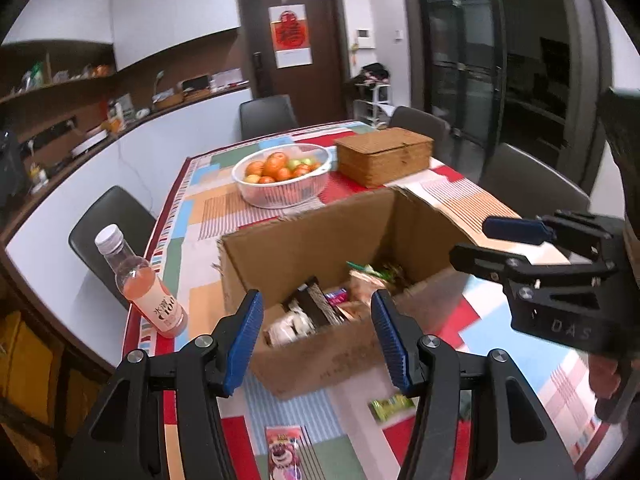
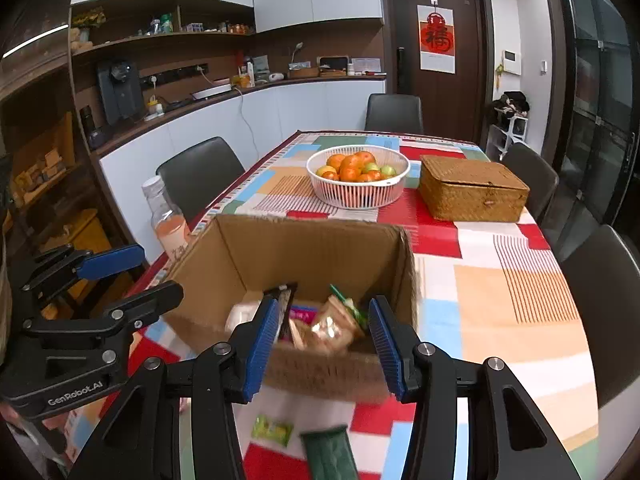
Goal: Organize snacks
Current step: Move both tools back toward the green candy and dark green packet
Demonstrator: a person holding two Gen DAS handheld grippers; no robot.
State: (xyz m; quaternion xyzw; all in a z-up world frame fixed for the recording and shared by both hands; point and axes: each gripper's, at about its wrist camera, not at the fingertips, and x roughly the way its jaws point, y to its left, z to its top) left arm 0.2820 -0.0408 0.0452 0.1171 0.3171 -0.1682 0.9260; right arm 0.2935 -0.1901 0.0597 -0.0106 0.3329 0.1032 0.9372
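At the far left edge of the table (image 1: 208, 216) a bottle (image 1: 144, 288) of pink drink stands just beside the cardboard box (image 1: 304, 240), apparently set aside as not part of the sorting (that is a guess). The left gripper (image 1: 318, 340) hangs over the box's near wall with its blue pads spread wide and nothing between them. The open box already holds several snacks (image 1: 320, 308), a dark packet leaning upright among paler wrappers, so it looks like the collecting place.

In front of the box, loose on the cloth, lie a pink bear-printed packet (image 1: 284, 452) and a small green packet (image 2: 272, 430), with a dark green packet (image 2: 328, 456) just beside it; these seem to be what remains to go in. The right gripper (image 2: 322, 344) also stands wide apart and empty above the box's near side.

Further back sit a white fruit basket (image 2: 358, 196) and a closed wicker box (image 2: 474, 192), well clear of the work.

Motion blur smears the box contents, so the labels are unreadable. The bear packet is cut off by the frame edge, and the gripper bodies hide part of the near cloth.
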